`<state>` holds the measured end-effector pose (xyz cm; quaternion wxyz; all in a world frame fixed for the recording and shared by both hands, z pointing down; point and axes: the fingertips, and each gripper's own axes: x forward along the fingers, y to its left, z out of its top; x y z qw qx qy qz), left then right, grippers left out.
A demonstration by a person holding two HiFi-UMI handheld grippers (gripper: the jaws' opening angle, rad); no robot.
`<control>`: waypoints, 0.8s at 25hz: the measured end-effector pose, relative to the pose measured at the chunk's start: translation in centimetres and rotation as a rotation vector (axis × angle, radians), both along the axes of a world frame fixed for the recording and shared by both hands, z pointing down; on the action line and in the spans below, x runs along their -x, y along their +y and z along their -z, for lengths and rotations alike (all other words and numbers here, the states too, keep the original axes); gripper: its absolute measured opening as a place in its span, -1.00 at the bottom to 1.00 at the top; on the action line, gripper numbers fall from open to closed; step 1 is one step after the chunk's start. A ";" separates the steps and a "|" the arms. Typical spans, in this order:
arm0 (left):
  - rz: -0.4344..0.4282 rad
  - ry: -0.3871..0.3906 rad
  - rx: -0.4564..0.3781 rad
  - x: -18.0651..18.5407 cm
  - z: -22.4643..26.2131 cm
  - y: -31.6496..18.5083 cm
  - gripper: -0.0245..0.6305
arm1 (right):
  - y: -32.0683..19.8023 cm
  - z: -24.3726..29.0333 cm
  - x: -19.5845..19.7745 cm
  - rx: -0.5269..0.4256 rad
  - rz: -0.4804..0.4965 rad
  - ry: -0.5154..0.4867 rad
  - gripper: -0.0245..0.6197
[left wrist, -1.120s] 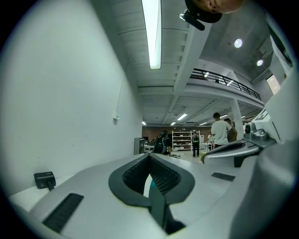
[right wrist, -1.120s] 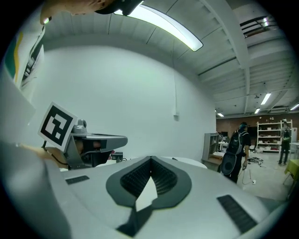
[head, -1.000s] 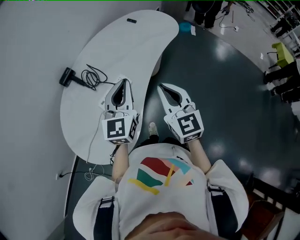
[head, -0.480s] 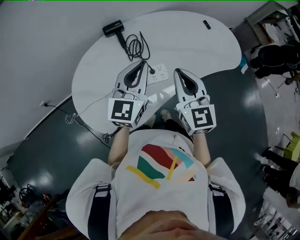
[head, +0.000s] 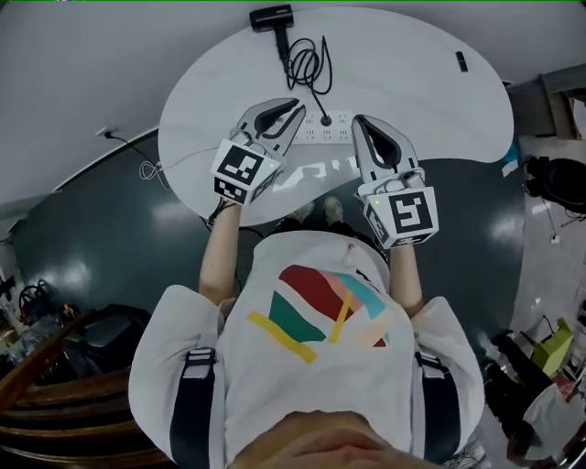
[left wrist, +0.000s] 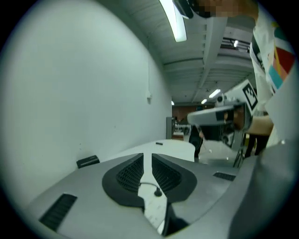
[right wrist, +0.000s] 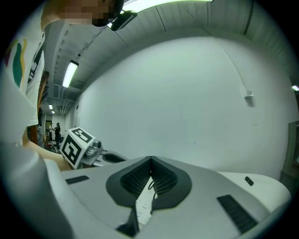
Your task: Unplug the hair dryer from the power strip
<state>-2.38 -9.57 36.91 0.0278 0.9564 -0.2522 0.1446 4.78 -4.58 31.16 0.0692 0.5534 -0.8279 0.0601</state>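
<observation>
- Black against a white kidney-shaped table (head: 430, 92): looking down on the hair dryer (head: 272, 16), lying at the far edge, well apart from both grippers.
- Tracing its black cord (head: 309, 62), looping loosely toward the near side and ending in a plug (head: 325, 120).
- Finding that plug sitting in the white power strip (head: 343, 130), lying flat on the table between the cord loops and the near edge.
- Holding the left gripper (head: 295, 108) above the table, pointing at the strip's left end; jaws all but together, just cracking open to a thin slit, gripping nothing.
- Holding the right gripper (head: 359, 120) beside it, tips near the strip's right end; jaws meeting at the tips, clamping nothing.
- Glimpsing strip and plug below the jaws in the left gripper view, and strip with a loop of cord in the right gripper view.
- Noting a small dark object (head: 461, 61) lying at the table's far right, apart from everything else.
</observation>
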 end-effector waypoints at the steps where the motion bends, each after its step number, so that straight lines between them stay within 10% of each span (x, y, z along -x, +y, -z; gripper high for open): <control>1: -0.011 -0.087 -0.003 0.6 -1.9 -0.3 -0.75 | 0.0 -0.3 0.1 0.009 0.008 0.000 -0.90; 7: -0.089 -0.525 -0.003 3.2 -11.7 -0.8 -0.59 | 0.0 -2.7 0.1 0.068 0.031 0.007 -0.90; 20: -0.301 -0.711 0.174 2.2 -19.8 -0.7 -0.37 | 0.3 -6.0 -0.1 0.154 0.044 0.003 -0.90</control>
